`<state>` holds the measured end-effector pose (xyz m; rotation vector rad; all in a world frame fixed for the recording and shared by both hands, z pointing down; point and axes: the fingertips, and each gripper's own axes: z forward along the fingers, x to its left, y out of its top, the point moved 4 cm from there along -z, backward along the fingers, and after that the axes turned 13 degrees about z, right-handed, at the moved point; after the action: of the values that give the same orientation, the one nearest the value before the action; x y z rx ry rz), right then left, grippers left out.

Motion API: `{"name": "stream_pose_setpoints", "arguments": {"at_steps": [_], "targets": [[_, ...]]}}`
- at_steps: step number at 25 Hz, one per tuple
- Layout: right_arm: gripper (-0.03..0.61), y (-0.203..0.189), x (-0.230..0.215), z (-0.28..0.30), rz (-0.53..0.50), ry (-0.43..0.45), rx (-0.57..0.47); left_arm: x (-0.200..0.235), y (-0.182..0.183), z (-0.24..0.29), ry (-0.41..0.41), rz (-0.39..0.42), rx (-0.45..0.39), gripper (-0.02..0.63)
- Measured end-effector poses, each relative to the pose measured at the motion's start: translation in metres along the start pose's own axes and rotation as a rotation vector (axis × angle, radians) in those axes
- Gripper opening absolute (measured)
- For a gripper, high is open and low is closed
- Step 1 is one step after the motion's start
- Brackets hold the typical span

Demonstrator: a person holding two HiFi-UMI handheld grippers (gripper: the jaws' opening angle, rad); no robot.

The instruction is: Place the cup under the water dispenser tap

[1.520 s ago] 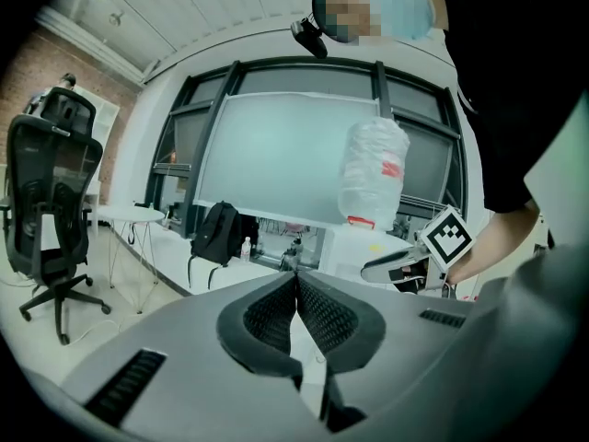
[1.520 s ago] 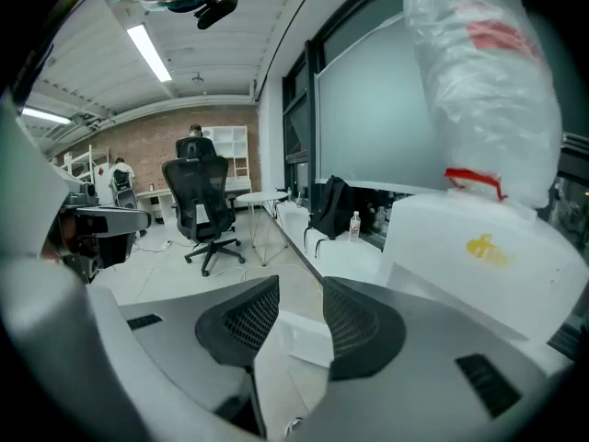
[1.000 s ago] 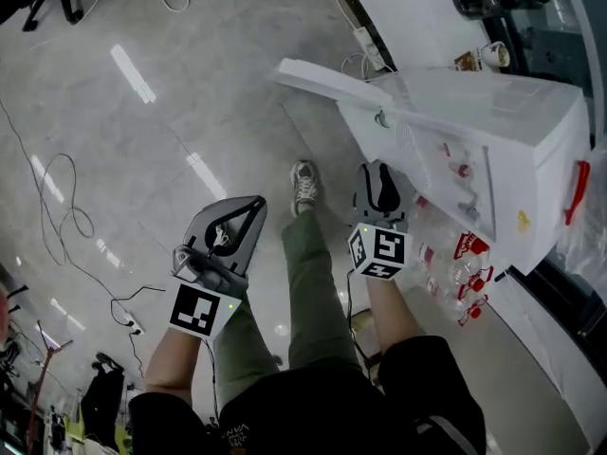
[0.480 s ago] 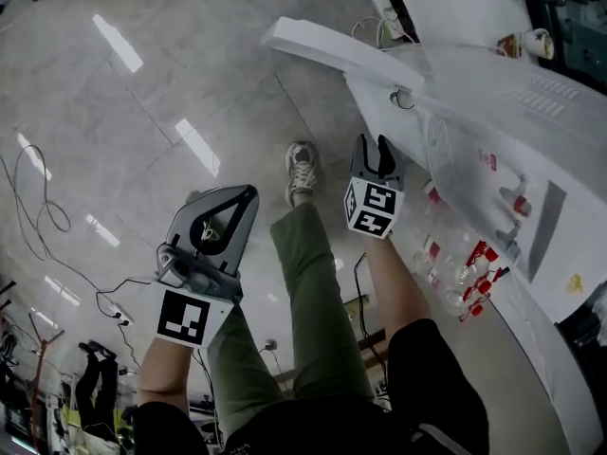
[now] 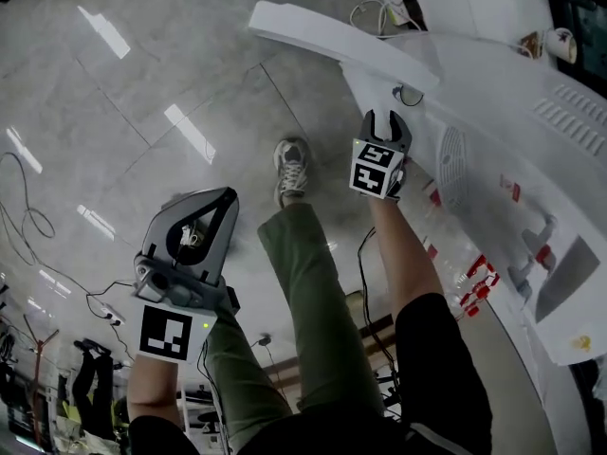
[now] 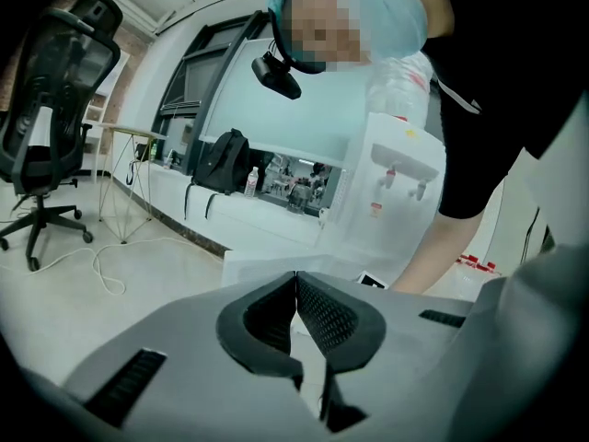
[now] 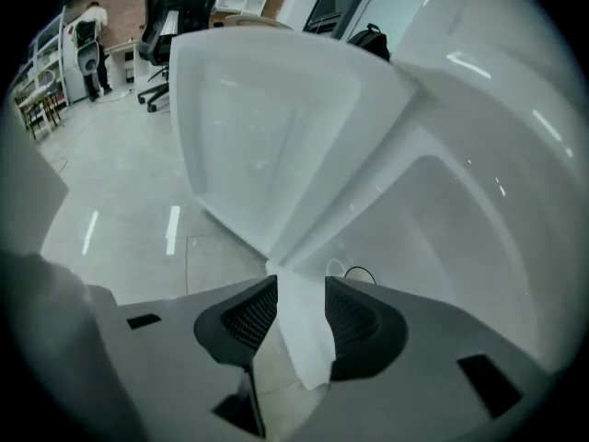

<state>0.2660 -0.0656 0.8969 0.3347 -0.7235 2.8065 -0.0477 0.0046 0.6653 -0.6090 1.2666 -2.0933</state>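
The white water dispenser [image 5: 531, 159] fills the right of the head view, its red taps [image 5: 542, 227] on the front face. It also stands far off in the left gripper view [image 6: 398, 178], with a bottle on top. A small cup [image 5: 560, 42] sits on a surface at the far top right, away from both grippers. My right gripper [image 5: 385, 127] is raised to the white slanted panel [image 5: 332, 47]; its jaws stand apart, with a white strip [image 7: 299, 325] showing between them. Low on the left, my left gripper [image 5: 194, 230] is shut and empty over the floor.
The person's legs and a shoe [image 5: 289, 164] are between the grippers. Several red-capped bottles [image 5: 474, 282] stand at the dispenser's foot. A cable loop [image 5: 408, 94] hangs by the panel. An office chair [image 6: 55, 109], a backpack [image 6: 221, 159] and floor cables [image 5: 28, 221] are around.
My right gripper has moved forward and up to the white panel's edge. The left gripper has dropped slightly toward the body. The head view has swung, so the dispenser sits lower right.
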Motion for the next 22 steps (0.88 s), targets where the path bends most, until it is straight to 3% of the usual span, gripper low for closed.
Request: {"name": "stream_pose_setpoints", "arguments": {"at_steps": [12,22], "targets": [[0.144,-0.025,-0.058,0.101,-0.133,-0.185,0.145,0.004,-0.034,0.067,0.037,-0.044,-0.036,0.02],[0.143,-0.038,-0.069,0.151,-0.178,-0.124,0.259,0.003,-0.05,0.102,0.037,-0.067,-0.062,0.02]]}}
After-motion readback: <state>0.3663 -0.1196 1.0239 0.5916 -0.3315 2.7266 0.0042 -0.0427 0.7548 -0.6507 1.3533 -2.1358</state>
